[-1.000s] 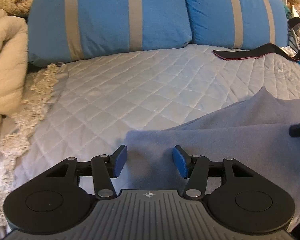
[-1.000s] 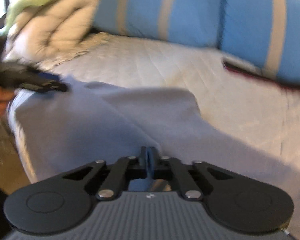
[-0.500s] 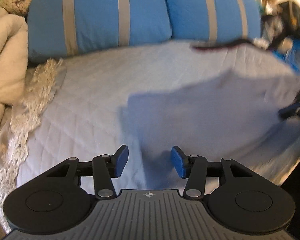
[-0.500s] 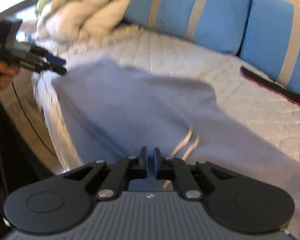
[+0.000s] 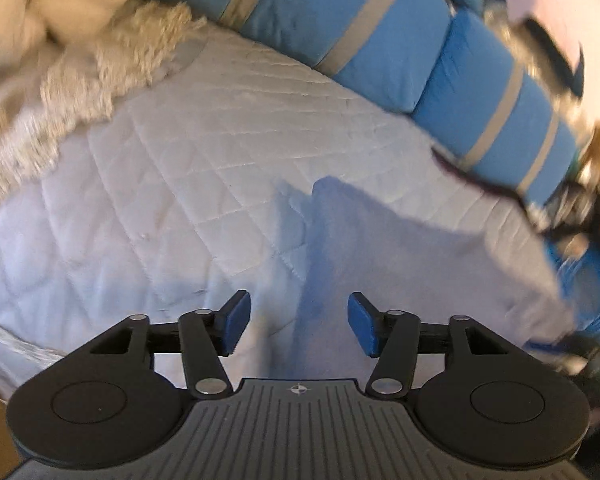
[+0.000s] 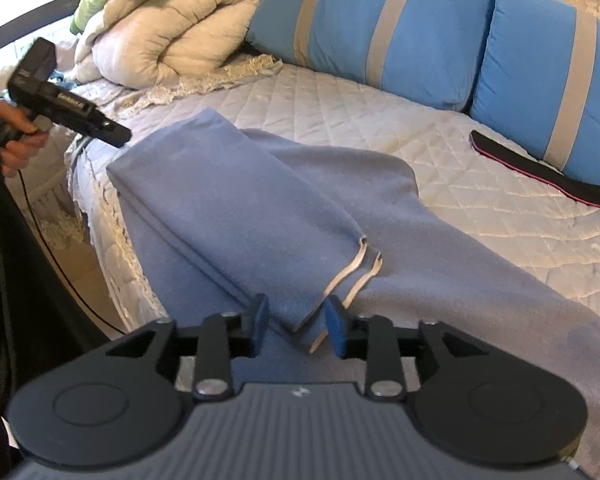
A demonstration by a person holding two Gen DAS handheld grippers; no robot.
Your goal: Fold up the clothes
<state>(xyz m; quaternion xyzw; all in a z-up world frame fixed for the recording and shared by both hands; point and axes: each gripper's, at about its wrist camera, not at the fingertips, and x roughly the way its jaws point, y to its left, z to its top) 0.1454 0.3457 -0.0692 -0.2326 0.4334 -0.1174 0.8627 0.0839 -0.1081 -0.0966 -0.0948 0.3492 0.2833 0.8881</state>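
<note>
Right wrist view: right gripper (image 6: 297, 326), clamped shut half a second ago, now stands parted around the corner of the folded blue-grey fleece garment (image 6: 236, 208) with pale hem, lying on the white quilted bed (image 6: 340, 120). Left gripper (image 5: 299, 322) wide, empty, swung away leftward.

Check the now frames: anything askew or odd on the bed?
The folded flap of the blue garment lies diagonally, not square to the layer below. A black strap lies loose by the pillows. Nothing looks damaged.
</note>
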